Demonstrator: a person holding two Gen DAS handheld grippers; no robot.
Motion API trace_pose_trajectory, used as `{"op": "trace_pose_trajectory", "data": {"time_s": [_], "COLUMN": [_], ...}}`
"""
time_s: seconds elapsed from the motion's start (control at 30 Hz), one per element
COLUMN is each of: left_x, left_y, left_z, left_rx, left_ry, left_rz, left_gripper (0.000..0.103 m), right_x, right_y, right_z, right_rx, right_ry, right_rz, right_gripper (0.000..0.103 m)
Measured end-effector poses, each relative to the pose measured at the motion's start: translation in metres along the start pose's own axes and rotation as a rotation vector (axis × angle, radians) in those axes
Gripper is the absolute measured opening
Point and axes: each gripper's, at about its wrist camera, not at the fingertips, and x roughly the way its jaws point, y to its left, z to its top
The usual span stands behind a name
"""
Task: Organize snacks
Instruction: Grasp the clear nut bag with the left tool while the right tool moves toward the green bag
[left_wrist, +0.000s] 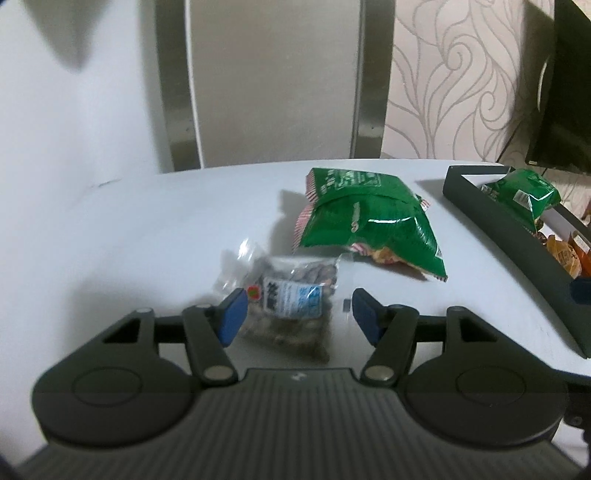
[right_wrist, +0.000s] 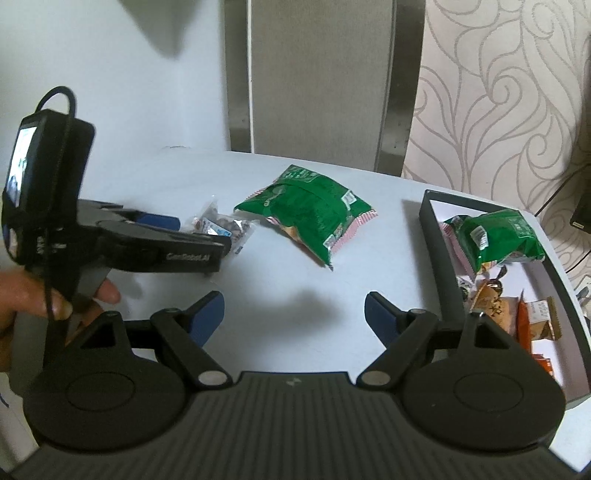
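The clear bag (left_wrist: 286, 301) lies on the table (left_wrist: 147, 236) between the left gripper's (left_wrist: 295, 314) spread fingers (left_wrist: 232, 314), closer to the nine o'clock one and not visibly pinched, its long axis running roughly twelve to six. The right gripper (right_wrist: 294, 317) is farther off, fingers also spread over bare table. The bag is see-through, full of brown pieces with a blue-and-white label (print unreadable); the tray (left_wrist: 517, 240) lies toward two o'clock.
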Motion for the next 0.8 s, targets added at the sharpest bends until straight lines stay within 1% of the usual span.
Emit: {"op": "trace_pose_trajectory", "data": {"time_s": [0.03, 0.07, 0.13, 0.2, 0.27, 0.37, 0.43, 0.63, 0.8], "left_x": [0.002, 0.004, 0.007, 0.01, 0.012, 0.019, 0.023, 0.031, 0.036], "left_y": [-0.001, -0.001, -0.001, -0.002, -0.002, 0.0, 0.001, 0.003, 0.004], "left_z": [0.001, 0.002, 0.004, 0.004, 0.004, 0.004, 0.005, 0.005, 0.004], "left_rx": [0.009, 0.023, 0.051, 0.08, 0.096, 0.091, 0.077, 0.068, 0.077], "left_ry": [-0.003, -0.009, -0.018, -0.038, -0.052, -0.027, -0.007, 0.015, 0.016], "left_rz": [0.004, 0.008, 0.008, 0.018, 0.006, 0.003, -0.018, -0.021, -0.017], "left_gripper": [0.065, 0.068, 0.078, 0.078, 0.079, 0.079, 0.079, 0.079, 0.079], "right_x": [-0.001, -0.001, -0.003, -0.003, -0.003, 0.0, 0.0, 0.002, 0.002], "right_y": [-0.002, -0.003, -0.007, -0.01, -0.012, -0.012, -0.011, -0.009, -0.009], "right_z": [0.0, 0.0, 0.0, 0.0, -0.001, 0.0, 0.0, 0.002, 0.002], "right_rx": [0.002, 0.004, 0.009, 0.014, 0.021, 0.023, 0.018, 0.011, 0.011], "right_ry": [-0.001, -0.002, -0.003, -0.002, 0.001, 0.007, 0.007, 0.011, 0.015], "right_rz": [-0.005, -0.009, -0.018, -0.028, -0.035, -0.037, -0.037, -0.04, -0.048], "right_gripper": [0.086, 0.086, 0.086, 0.087, 0.087, 0.087, 0.087, 0.087, 0.087]}}
